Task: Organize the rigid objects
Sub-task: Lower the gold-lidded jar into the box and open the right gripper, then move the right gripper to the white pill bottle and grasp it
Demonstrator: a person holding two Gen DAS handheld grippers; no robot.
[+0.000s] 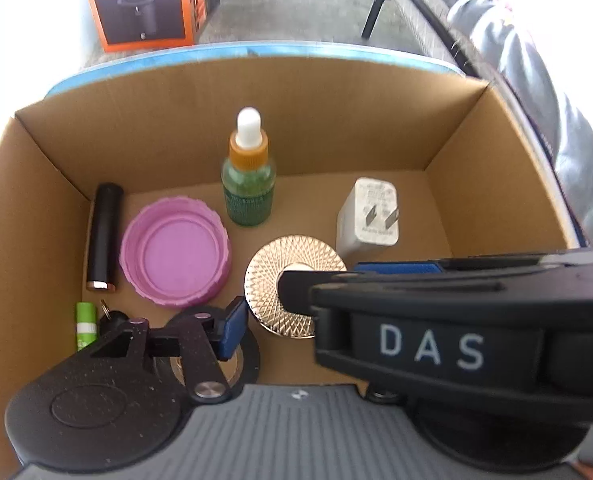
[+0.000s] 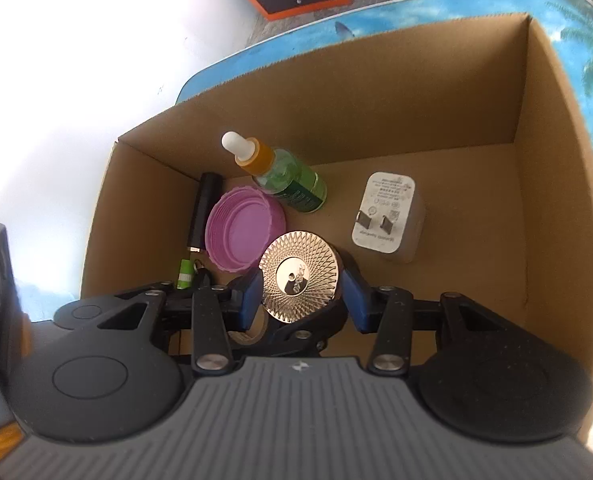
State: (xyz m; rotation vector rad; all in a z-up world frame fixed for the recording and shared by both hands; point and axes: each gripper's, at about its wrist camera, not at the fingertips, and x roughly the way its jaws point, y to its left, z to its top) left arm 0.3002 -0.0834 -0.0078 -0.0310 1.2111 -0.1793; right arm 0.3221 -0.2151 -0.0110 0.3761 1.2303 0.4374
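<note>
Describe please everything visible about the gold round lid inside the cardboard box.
The gold round lid looks like shiny metal, with a fine crisscross pattern around a smooth mirror centre. It sits flat-face-up between the blue pads of the right gripper, which press its sides. It is low in the cardboard box, beside the pink lid.

lid (image 1: pixel 176 258) left of charger (image 1: pixel 370 216), in box (image 1: pixel 336 120)

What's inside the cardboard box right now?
Cardboard box holds a dropper bottle, pink lid, white charger, black tube, green stick and gold disc. The right hand-held gripper covers the floor beneath.
</note>
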